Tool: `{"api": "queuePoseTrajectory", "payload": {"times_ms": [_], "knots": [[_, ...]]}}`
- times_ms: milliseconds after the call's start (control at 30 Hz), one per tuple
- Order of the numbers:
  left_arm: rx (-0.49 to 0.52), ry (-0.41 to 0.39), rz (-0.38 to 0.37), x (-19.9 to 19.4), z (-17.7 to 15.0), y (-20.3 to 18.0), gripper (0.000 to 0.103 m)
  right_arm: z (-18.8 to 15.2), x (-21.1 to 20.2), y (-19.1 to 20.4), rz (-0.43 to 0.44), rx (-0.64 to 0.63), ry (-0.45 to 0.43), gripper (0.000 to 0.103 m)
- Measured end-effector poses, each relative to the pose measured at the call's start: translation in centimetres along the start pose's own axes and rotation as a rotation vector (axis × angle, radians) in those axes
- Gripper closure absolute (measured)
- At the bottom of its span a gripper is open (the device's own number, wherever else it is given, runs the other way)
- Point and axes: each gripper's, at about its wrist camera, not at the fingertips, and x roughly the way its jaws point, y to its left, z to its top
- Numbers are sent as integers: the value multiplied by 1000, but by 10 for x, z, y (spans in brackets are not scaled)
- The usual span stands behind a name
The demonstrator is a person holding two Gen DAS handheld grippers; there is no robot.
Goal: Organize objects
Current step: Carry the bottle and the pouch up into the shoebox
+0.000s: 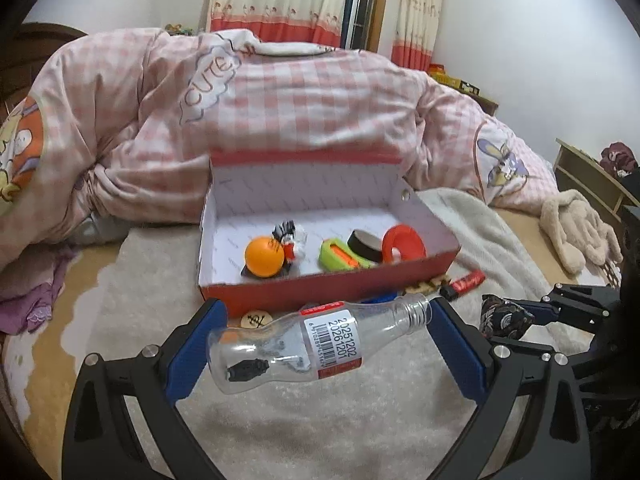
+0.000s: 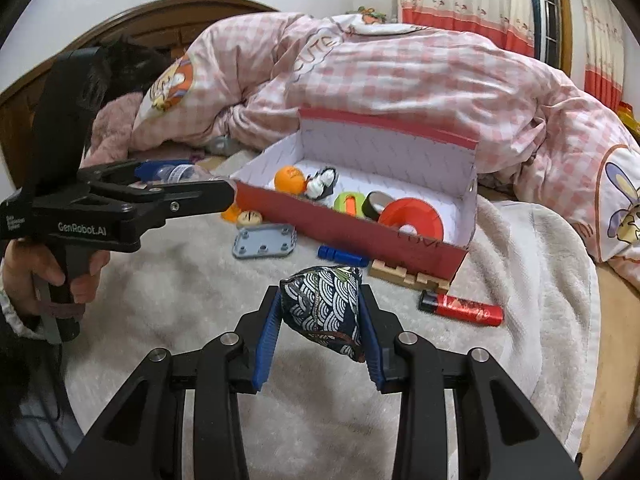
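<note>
This was a home bedroom — a bed with a dark wooden headboard (image 2: 132, 20) carried a rumpled pink checked cartoon quilt (image 1: 280, 112), a plush toy (image 1: 576, 232) lay on it, and patterned red-hemmed curtains (image 1: 276, 0) hung at the window.

Left gripper (image 1: 324, 320) clamps the empty clear bottle (image 1: 304, 344) crosswise, just before the red box (image 1: 320, 288)'s front wall

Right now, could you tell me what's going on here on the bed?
A person is tidying small items into a red box on the blanket. The left gripper holds an empty clear bottle crosswise; the right gripper is clamped on a patterned pouch. A lighter, blue tube and grey plate lie outside the box.
</note>
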Motion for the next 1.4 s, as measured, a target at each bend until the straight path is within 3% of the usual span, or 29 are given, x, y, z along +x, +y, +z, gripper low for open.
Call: {"api": "queuePoseTrajectory", "payload": {"times_ms": [200, 400, 800, 1000, 1200, 1400], "knots": [[-28, -36, -9, 4, 15, 2, 2, 10, 4, -13, -9, 39, -56, 65], [-65, -60, -18, 14, 26, 9, 2, 16, 15, -25, -16, 82, -57, 65], [-94, -67, 6, 36, 28, 27, 2, 26, 25, -43, -46, 130, -92, 65], [-48, -83, 31, 50, 34, 28, 2, 30, 36, -68, -91, 187, -120, 65], [-47, -49, 47, 72, 30, 38, 2, 39, 47, -86, -96, 248, -143, 65], [-59, -13, 61, 93, 37, 48, 2, 52, 63, -87, -108, 228, -150, 65]]}}
